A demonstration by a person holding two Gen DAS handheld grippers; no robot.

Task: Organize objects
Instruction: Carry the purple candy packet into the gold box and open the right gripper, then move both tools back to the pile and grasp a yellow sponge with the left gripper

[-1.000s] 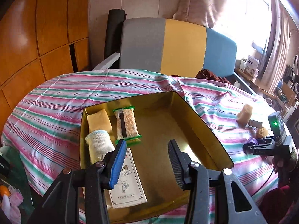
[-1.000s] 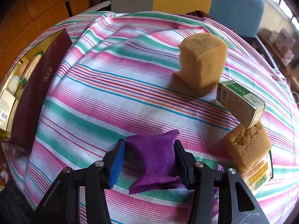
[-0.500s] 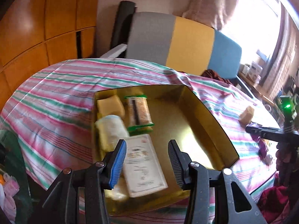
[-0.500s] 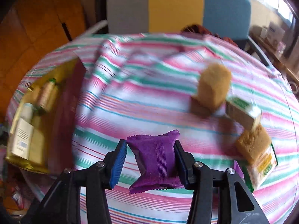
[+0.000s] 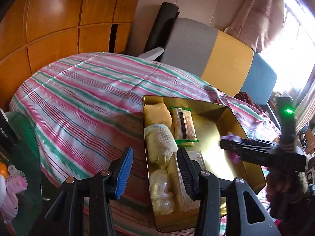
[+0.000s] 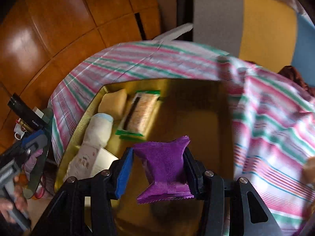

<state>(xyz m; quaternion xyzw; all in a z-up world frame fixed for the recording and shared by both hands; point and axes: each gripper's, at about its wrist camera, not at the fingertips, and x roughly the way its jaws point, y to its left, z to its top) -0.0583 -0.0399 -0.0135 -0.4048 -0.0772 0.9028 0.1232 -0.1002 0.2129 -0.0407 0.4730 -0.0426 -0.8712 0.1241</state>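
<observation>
I have one purple packet point(image 6: 163, 165) clamped between my right gripper point(image 6: 157, 169) pads, its crimped ends pointing away and toward me, above the one gold tin point(image 6: 189, 122). Beyond it lie one green-edged bar point(image 6: 140, 114), one white roll point(image 6: 98, 131) and one yellow pack point(image 6: 114, 104). Only my left gripper point(image 5: 155, 169) view shows its jaws apart and empty over the tin's edge.
</observation>
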